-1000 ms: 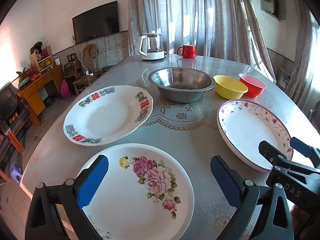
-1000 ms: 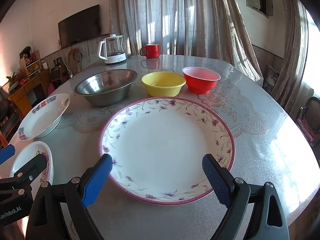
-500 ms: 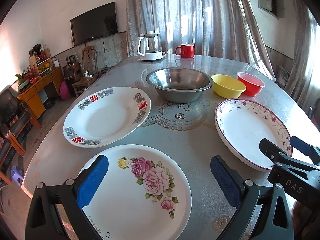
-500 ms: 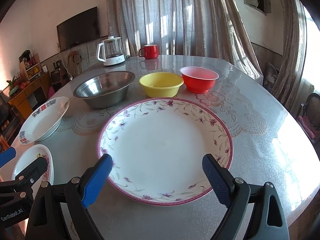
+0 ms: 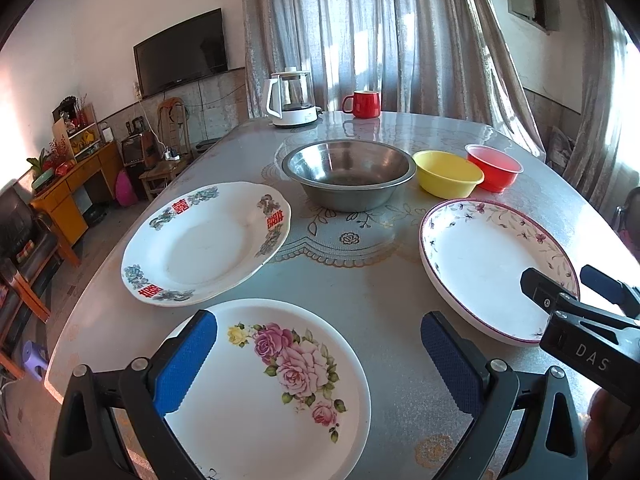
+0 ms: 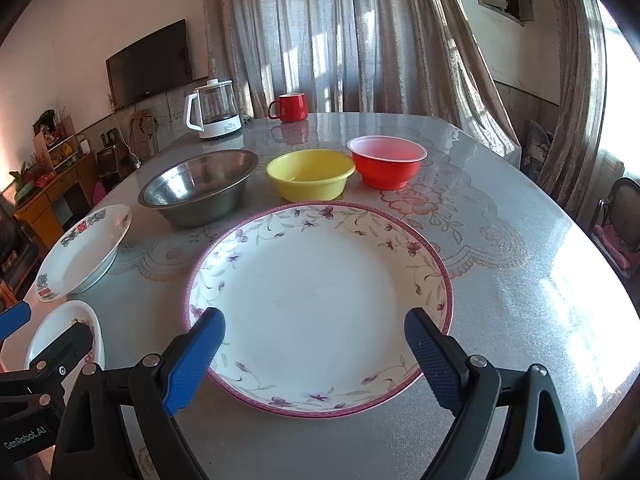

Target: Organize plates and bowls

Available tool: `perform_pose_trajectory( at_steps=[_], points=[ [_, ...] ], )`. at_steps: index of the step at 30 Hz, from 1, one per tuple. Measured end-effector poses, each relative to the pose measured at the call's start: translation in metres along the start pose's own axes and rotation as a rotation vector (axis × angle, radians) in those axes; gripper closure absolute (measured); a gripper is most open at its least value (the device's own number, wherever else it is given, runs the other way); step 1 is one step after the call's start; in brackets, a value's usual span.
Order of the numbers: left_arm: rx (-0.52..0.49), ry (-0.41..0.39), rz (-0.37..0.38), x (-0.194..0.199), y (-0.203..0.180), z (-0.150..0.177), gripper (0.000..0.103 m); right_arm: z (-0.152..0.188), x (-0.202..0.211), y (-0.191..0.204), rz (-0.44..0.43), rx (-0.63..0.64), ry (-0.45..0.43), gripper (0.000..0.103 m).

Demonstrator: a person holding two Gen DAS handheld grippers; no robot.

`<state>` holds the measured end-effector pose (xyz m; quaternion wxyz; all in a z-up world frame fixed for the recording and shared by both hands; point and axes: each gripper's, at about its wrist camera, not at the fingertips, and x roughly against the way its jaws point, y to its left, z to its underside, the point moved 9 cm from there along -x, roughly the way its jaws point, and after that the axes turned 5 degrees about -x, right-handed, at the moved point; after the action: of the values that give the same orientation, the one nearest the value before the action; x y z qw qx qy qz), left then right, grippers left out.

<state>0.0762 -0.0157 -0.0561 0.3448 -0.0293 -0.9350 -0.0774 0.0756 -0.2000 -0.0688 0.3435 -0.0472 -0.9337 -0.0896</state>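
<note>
Three plates lie on the round table (image 5: 384, 304): a rose-print plate (image 5: 276, 392) nearest me, a plate with red characters (image 5: 208, 240) behind it, and a large purple-rimmed floral plate (image 6: 320, 304) at the right, also in the left wrist view (image 5: 488, 256). Behind them stand a steel bowl (image 5: 348, 172), a yellow bowl (image 5: 446, 174) and a red bowl (image 5: 494, 168). My left gripper (image 5: 320, 360) is open above the rose plate's near side. My right gripper (image 6: 316, 356) is open over the large plate's near rim. Both are empty.
A white kettle (image 5: 292, 98) and a red mug (image 5: 362, 104) stand at the table's far edge. A chair (image 6: 616, 224) is at the right. Cabinets (image 5: 68, 184) and a wall TV (image 5: 180, 52) are to the left, curtains behind.
Both grippers have drawn back and up slightly, so the plates and bowls sit a little farther in view. Nothing was grasped or moved.
</note>
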Motion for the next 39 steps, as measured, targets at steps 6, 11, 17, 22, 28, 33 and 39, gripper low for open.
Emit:
perform_pose_trajectory(
  at_steps=[6,11,17,22,28,33,39],
  points=[
    [-0.011,0.0,0.008,0.0,-0.004,-0.003,0.0,-0.007,0.002,-0.013,0.01,-0.032,-0.012,0.011],
    [-0.025,0.001,0.015,-0.001,-0.009,-0.005,0.0,-0.009,0.002,-0.022,0.017,-0.052,-0.014,0.011],
    [-0.035,0.004,0.026,-0.002,-0.015,-0.008,0.0,-0.013,0.003,-0.034,0.015,-0.082,-0.016,0.011],
    [-0.05,0.005,0.036,-0.003,-0.022,-0.011,0.0,-0.014,0.001,-0.043,0.01,-0.106,-0.008,0.011],
    [-0.065,0.006,0.046,-0.005,-0.029,-0.015,0.0,-0.017,0.0,-0.053,-0.003,-0.134,-0.003,0.014],
    [-0.078,0.02,0.056,-0.009,-0.034,-0.017,0.0,-0.02,-0.003,-0.07,0.008,-0.167,-0.006,0.016],
    [-0.126,0.041,0.115,-0.018,-0.052,-0.022,0.0,-0.022,-0.013,-0.092,0.015,-0.211,0.018,0.022]
  ],
)
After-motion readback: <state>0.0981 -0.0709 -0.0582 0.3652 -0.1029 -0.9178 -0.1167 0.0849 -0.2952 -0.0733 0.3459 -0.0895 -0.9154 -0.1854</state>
